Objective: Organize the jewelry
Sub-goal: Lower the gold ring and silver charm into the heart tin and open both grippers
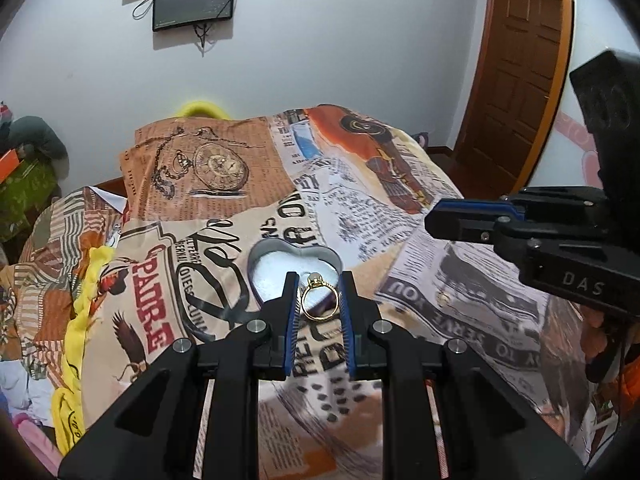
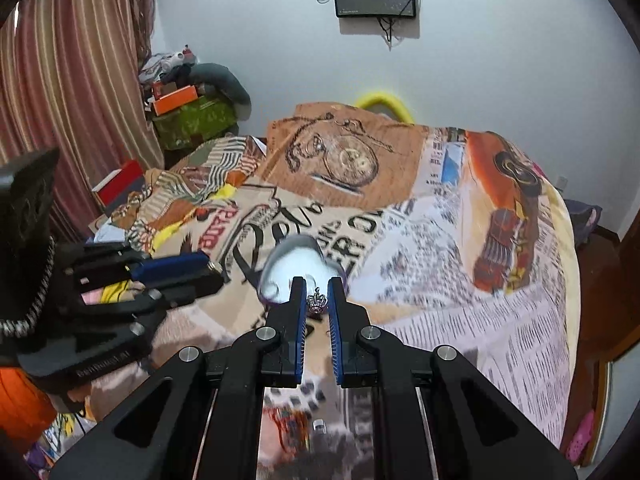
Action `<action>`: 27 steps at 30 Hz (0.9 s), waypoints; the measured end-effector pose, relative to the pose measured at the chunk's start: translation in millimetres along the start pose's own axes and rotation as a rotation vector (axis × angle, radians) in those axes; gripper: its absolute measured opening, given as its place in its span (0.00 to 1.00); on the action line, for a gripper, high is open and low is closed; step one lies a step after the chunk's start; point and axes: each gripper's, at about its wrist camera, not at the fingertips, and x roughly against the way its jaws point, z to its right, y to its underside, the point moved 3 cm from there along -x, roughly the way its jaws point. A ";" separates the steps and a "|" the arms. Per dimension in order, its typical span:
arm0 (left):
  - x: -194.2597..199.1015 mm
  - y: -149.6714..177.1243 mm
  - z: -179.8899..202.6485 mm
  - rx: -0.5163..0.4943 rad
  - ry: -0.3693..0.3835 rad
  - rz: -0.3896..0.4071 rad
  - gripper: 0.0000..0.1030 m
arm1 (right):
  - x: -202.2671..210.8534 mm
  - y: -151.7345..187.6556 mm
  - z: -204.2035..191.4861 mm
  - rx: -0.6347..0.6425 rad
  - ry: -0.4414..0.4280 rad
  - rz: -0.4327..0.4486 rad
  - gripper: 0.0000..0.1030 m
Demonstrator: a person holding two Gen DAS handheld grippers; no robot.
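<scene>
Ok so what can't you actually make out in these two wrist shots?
- Heart-shaped tin: its near part is hidden by the left gripper holding the gold ring, left wrist view.
- Heart-shaped tin, right wrist view: motion blurred, so its contents are unreadable.
- Crown-shaped ring in the right gripper: too small for detail.

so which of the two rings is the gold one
The ring held by the left gripper: a plain gold band with a pale stone. The right gripper holds a silver crown-shaped ring.

Black hand-held gripper (image 1: 319, 292) frames, blue ribbed finger pads (image 1: 293, 320), silver screws (image 1: 257, 325)
</scene>
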 end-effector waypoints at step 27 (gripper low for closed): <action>-108.3 7.9 -41.9 0.009 -0.063 -0.157 0.17 | -114.7 -22.8 2.9 -0.046 -0.080 -0.202 0.09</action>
